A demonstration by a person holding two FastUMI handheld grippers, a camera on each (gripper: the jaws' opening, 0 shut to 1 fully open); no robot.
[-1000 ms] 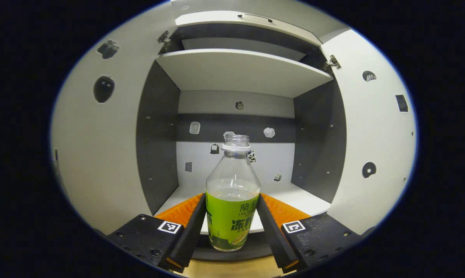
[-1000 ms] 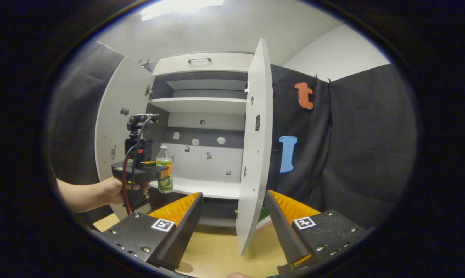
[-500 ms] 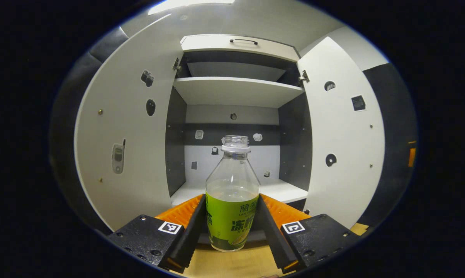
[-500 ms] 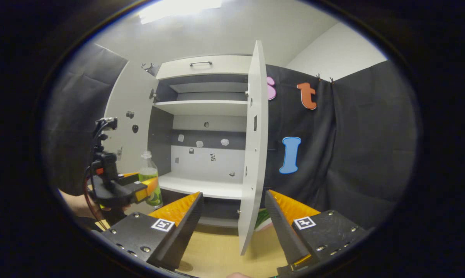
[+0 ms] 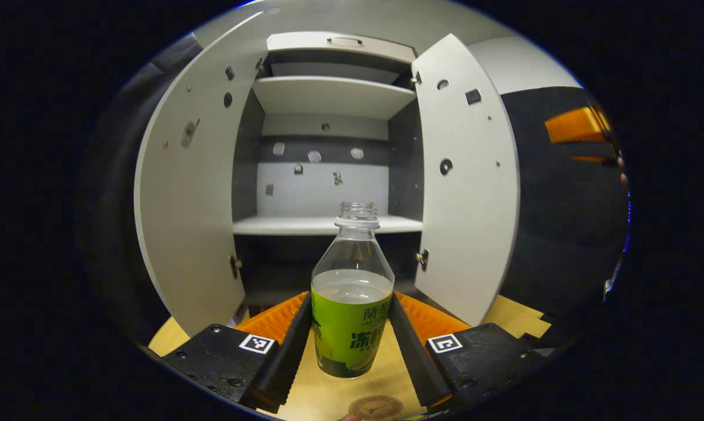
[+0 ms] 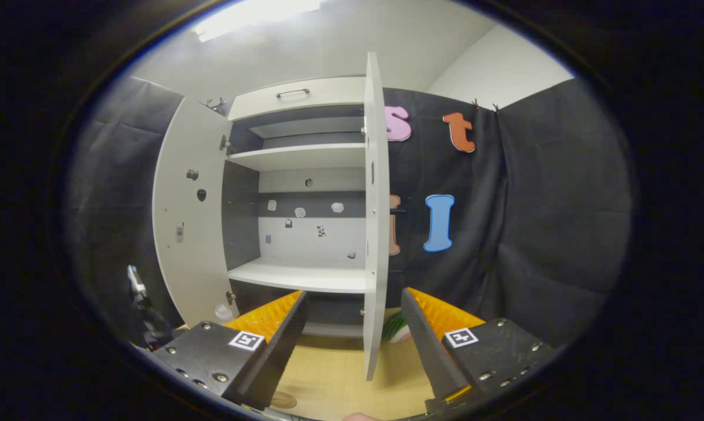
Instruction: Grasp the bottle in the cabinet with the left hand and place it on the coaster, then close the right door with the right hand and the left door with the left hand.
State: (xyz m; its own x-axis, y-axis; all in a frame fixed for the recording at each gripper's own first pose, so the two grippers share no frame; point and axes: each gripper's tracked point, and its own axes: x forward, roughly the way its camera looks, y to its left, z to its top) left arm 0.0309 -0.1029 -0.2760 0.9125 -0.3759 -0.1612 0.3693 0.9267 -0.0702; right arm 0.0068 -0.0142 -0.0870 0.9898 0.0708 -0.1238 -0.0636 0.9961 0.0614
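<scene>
Here left tongs (image 5: 351, 345) clamp bottle (image 5: 351, 304) — right tongs (image 6: 352, 345) agape.

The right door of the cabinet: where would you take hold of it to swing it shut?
Push on the free front edge of the right door, from its outer face. It stands wide open, edge-on between the open fingers of the right tool, hinged at the cabinet, so the far edge likely swings easiest.

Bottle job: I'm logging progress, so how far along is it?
Done: the bottle is out of the cabinet, clamped in the left gripper. In hand: carrying it to the coaster. Left: setting it down, then closing the right door and left door.
</scene>
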